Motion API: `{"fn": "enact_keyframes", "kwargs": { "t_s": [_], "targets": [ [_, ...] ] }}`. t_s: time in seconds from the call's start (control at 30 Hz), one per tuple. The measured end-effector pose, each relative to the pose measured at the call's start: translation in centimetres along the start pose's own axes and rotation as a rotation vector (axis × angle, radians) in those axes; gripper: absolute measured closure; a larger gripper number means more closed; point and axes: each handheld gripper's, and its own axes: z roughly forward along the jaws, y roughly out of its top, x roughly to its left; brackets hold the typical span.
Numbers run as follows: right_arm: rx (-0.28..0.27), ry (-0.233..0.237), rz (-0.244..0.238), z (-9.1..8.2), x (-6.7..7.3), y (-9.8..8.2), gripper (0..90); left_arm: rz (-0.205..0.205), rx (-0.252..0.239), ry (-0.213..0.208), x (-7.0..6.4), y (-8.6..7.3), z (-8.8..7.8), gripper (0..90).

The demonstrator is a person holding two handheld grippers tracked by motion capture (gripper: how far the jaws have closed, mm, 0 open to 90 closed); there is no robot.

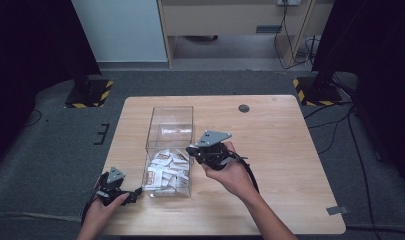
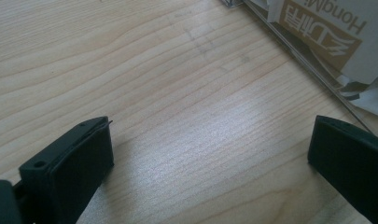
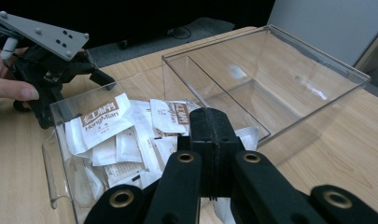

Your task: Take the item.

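A clear plastic box (image 1: 151, 125) with two compartments stands on the wooden table (image 1: 275, 150). Its near compartment holds several white sachets (image 1: 167, 171) with brown print; the far compartment (image 3: 270, 93) is bare. My left gripper (image 1: 135, 193) rests low at the box's near left corner. Its jaws stand wide open over bare wood (image 2: 210, 149), beside the box wall (image 2: 308, 70) with a sachet (image 2: 317, 32) behind it. My right gripper (image 1: 192, 150) hovers at the right rim of the near compartment. Its jaws are shut (image 3: 210, 126) above the sachets (image 3: 100, 119), with nothing seen between them.
A dark round grommet (image 1: 244, 108) sits in the tabletop near the far edge. The right half of the table is bare wood. On the floor behind the table stand two black stands with yellow-black striped bases (image 1: 90, 94) (image 1: 317, 92).
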Motion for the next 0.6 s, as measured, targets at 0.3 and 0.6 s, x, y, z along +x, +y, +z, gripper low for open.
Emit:
{"fn": "enact_keyframes", "kwargs": {
  "t_s": [0.3,0.6],
  "targets": [
    [-0.004,-0.023,0.008,-0.8,-0.8,-0.3,90.0,0.0,0.0,0.0,0.0,0.0,0.0,0.0],
    [0.0,-0.04,0.015,-1.4,-1.5,-0.6,90.0,0.0,0.0,0.0,0.0,0.0,0.0,0.0]
  ]
}}
